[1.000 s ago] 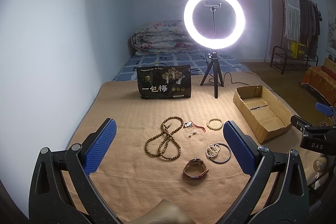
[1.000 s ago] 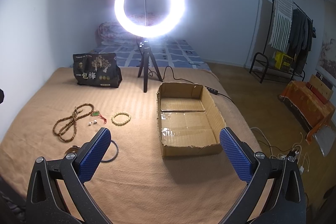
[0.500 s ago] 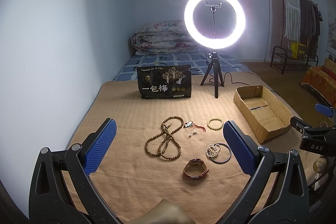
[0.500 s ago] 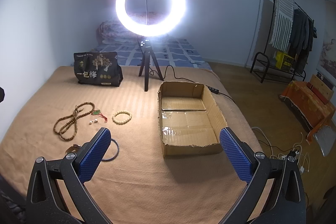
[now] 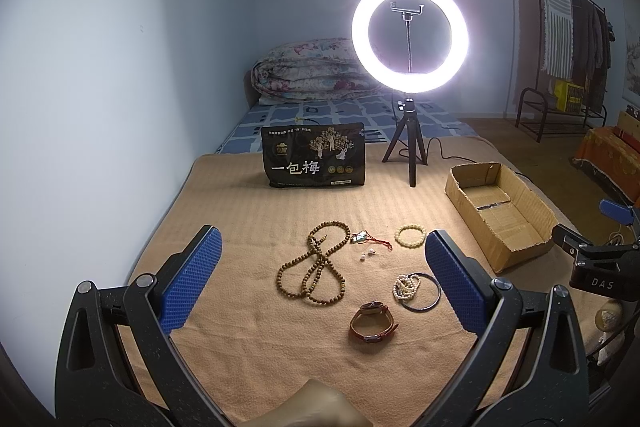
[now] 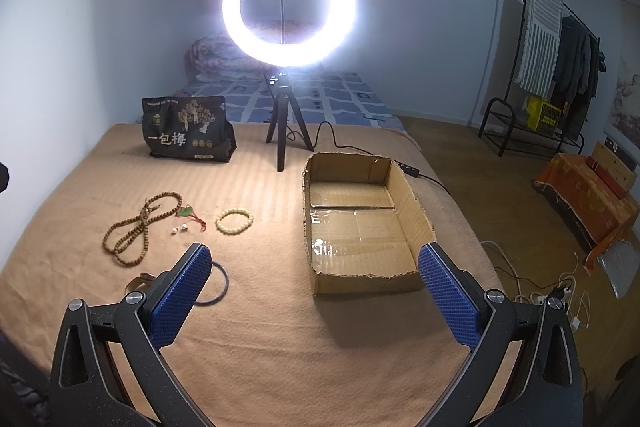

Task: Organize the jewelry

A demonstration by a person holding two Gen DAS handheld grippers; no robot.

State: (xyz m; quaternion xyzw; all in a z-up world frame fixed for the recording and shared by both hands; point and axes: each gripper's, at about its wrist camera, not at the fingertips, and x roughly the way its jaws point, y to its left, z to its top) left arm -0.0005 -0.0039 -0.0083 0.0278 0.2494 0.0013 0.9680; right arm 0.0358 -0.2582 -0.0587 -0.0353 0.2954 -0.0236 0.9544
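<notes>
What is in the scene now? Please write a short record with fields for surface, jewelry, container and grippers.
surface: tan blanket
jewelry: long wooden bead necklace, pale bead bracelet, brown watch, pearl strand on a dark bangle, all lying loose
container: cardboard box, open, nothing inside
left gripper: open, holds nothing
right gripper: open, holds nothing

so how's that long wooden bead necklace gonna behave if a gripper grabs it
Probably floppy: the wooden bead necklace lies in loose crossing loops on the blanket, so a pinch at one spot would likely leave the rest dangling. The round beads may slip between the pads. It looks fairly light.
</notes>
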